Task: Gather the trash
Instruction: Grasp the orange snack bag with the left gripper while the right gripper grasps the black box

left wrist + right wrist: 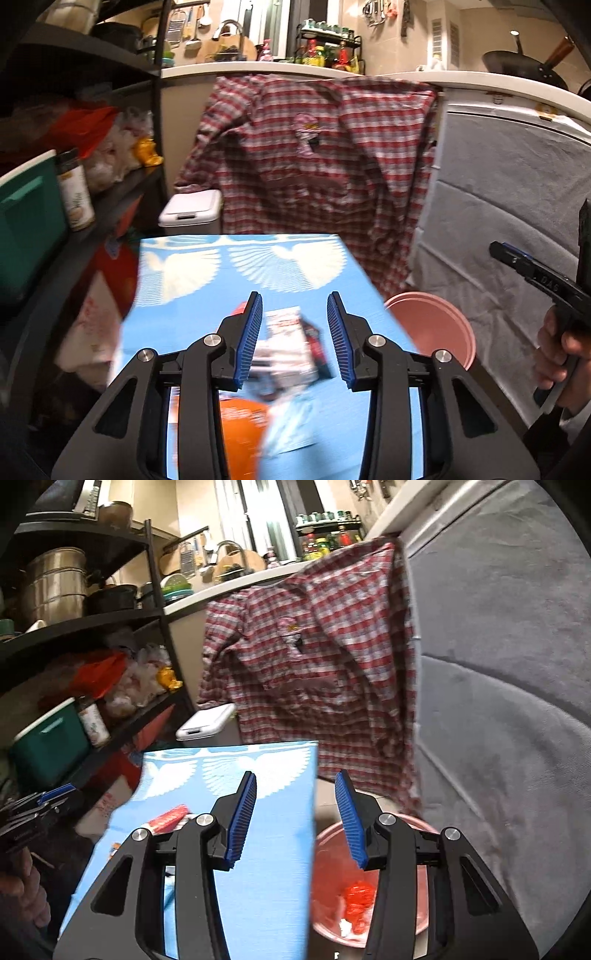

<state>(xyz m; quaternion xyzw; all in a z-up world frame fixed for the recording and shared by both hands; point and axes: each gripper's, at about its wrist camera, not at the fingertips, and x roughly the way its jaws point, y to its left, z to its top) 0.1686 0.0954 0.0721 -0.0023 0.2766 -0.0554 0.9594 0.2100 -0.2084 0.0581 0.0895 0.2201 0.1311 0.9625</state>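
A blue table [295, 258] with white wing patterns holds trash. A white and red wrapper [286, 343] lies on it between the fingers of my open left gripper [294, 332], with an orange packet [240, 424] and a pale blue crumpled piece [295, 417] nearer me. My right gripper [295, 819] is open and empty, over the table's right edge [312, 812] and a pink bin [369, 886] on the floor. Red crumpled trash [356, 897] lies in the bin. A red wrapper [168, 818] lies on the table. The bin also shows in the left wrist view [432, 325].
A red plaid shirt [314, 155] hangs from the counter behind the table. A black shelf [74, 166] with a green box [26, 229] and jar stands left. A white lidded bin [192, 214] sits beyond the table. A grey covered surface [498, 701] is right.
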